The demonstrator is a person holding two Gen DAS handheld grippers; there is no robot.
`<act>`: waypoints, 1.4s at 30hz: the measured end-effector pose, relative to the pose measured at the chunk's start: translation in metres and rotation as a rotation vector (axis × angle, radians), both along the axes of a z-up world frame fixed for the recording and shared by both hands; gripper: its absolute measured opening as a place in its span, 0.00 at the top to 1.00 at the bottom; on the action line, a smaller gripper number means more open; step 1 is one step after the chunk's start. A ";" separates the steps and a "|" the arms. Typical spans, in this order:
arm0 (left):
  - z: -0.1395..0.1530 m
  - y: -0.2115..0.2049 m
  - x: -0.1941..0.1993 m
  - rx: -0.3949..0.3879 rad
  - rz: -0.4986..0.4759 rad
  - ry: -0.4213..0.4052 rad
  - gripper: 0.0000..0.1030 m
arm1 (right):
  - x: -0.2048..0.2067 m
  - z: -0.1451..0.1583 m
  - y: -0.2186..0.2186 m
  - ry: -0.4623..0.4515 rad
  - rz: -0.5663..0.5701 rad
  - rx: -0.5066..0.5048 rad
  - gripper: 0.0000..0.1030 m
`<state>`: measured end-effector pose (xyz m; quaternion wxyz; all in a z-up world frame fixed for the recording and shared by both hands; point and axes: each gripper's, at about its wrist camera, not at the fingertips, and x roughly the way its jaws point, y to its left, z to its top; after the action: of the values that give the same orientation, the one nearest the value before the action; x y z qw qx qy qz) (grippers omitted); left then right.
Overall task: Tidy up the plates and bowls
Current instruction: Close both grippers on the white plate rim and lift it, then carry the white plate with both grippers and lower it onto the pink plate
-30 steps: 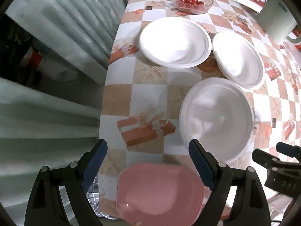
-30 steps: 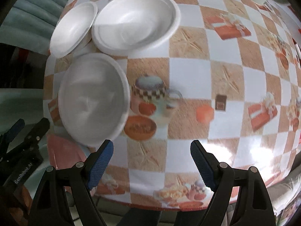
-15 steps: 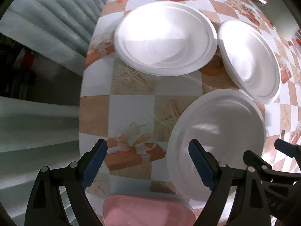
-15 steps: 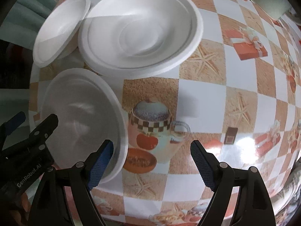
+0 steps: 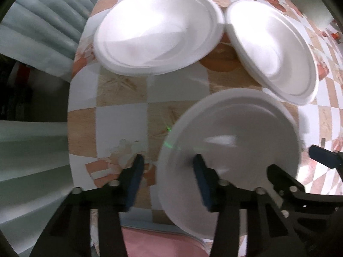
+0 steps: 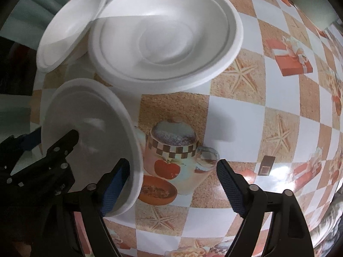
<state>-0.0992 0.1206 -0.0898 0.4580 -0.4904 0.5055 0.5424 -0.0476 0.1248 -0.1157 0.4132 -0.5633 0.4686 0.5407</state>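
Observation:
Three white foam dishes lie on the checked tablecloth. The nearest white plate [image 5: 231,147] [image 6: 90,132] sits by the table's near edge. My left gripper [image 5: 168,167] straddles its left rim, one finger over the plate and one outside it, jaws partly closed with a gap showing. My right gripper [image 6: 171,184] is open; its left finger touches the plate's right rim, its right finger hangs over bare tablecloth. A large white bowl [image 5: 158,32] [image 6: 167,34] and a second white plate [image 5: 272,49] [image 6: 70,27] lie farther back.
A pink dish [image 5: 163,244] lies at the table's near edge below the left gripper. The table's left edge [image 5: 70,115] drops off beside pale curtains. Printed teapot and gift pictures cover the tablecloth [image 6: 235,111].
Both grippers have moved forward and down to the nearest plate. The left gripper's jaws have narrowed around its left rim. The right gripper's left finger has reached the plate's right rim.

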 end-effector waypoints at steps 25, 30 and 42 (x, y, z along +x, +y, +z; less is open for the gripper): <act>-0.005 -0.063 0.155 -0.033 -0.164 -0.063 0.67 | 0.106 0.007 -0.050 0.045 -0.014 -0.078 0.77; -0.008 -0.085 0.200 -0.044 -0.207 -0.093 0.67 | 0.150 0.007 -0.069 0.031 -0.071 -0.097 0.77; -0.010 -0.111 0.275 -0.058 -0.322 -0.128 0.67 | 0.202 0.009 -0.074 0.006 -0.146 -0.086 0.77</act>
<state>0.1762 0.0100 -0.0997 0.5557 -0.4496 0.5628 0.4151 0.1546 0.0503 -0.1067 0.4255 -0.5431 0.5325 0.4903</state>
